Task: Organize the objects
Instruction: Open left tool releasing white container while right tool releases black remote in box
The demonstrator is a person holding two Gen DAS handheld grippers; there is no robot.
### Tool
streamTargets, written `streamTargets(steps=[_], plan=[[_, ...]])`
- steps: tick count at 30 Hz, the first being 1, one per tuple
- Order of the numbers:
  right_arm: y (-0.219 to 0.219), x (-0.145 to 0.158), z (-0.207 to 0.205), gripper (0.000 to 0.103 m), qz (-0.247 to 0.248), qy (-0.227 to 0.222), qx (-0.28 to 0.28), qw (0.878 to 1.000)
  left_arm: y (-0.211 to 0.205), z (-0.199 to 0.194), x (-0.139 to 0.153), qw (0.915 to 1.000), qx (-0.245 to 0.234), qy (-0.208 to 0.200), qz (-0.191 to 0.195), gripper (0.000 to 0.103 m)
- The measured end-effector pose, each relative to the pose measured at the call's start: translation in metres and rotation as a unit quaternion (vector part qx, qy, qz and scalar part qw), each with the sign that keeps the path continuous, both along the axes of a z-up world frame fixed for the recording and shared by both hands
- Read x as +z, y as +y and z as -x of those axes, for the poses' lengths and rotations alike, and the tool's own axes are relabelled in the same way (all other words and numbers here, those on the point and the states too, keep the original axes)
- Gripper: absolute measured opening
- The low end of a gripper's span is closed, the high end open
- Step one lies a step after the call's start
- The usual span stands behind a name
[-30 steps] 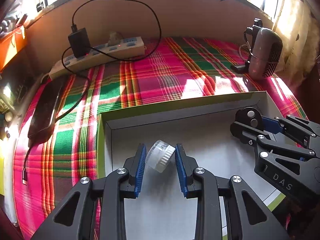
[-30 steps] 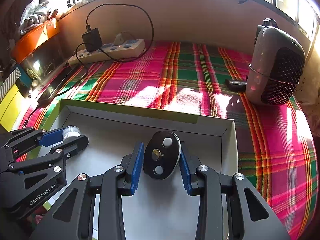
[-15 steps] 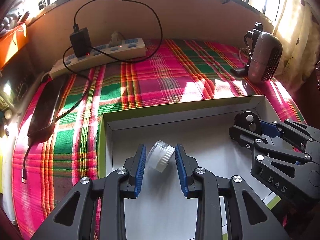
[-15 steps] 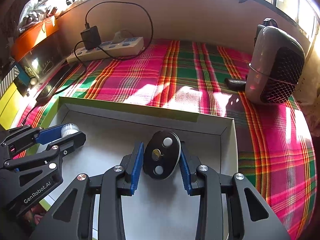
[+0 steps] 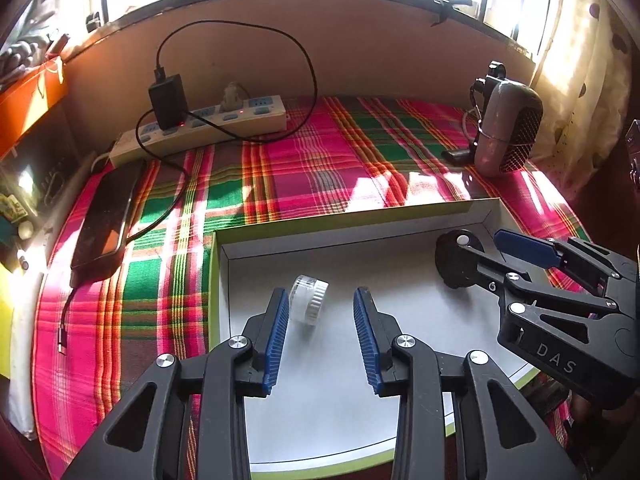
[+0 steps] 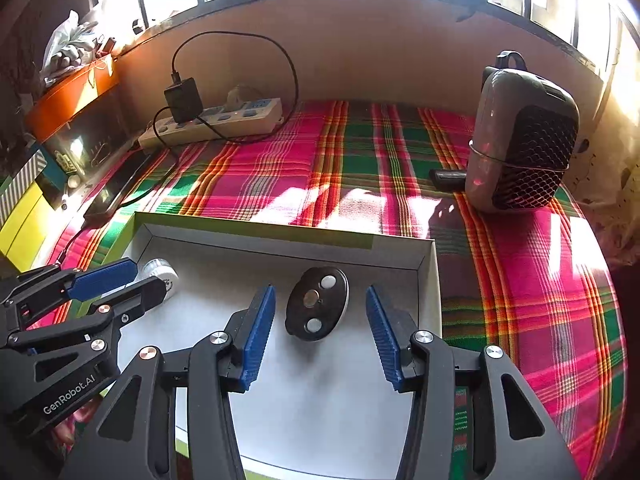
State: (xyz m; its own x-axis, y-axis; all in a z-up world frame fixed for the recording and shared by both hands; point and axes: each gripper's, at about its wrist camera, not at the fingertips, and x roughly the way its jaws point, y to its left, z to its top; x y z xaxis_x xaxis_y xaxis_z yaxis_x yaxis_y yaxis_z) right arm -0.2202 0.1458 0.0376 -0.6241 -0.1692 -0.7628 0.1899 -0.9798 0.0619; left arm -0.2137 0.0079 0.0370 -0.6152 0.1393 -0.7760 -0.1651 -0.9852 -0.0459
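Observation:
A small clear jar with a white ribbed lid [image 5: 308,299] lies on its side inside a shallow white box with a green rim [image 5: 360,222]. My left gripper [image 5: 320,304] has its jaws opening around the jar; the left pad is close to it, the right pad stands clear. A black oval disc with metal studs [image 6: 318,304] lies in the same box [image 6: 280,236]. My right gripper [image 6: 320,304] is opening too, with the disc free between its blue pads. Each gripper shows in the other's view: the right gripper [image 5: 492,248] and the left gripper [image 6: 144,276].
The box sits on a pink and green plaid cloth [image 5: 320,168]. A power strip with a black charger [image 5: 200,124] lies at the back, a dark phone [image 5: 106,216] at the left, and a grey mesh-fronted speaker [image 6: 524,140] at the right beside a small black stick [image 6: 448,178].
Both grippers have spread their jaws off the jar and the disc, which now lie free in the box. The left gripper has also lifted a little.

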Motion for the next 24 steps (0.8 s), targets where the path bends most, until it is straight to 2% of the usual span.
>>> streamTargets(steps=[9,24], plan=[[0.004,0.015,-0.033,0.049,0.006,0.016,-0.004,1.000,0.000,-0.034,0.017,0.9996,0.004,0.025,0.008,0.032],[0.015,0.023,-0.092,0.049,0.015,0.030,-0.013,0.999,-0.008,-0.087,0.020,0.9994,0.006,0.032,-0.014,0.032]])
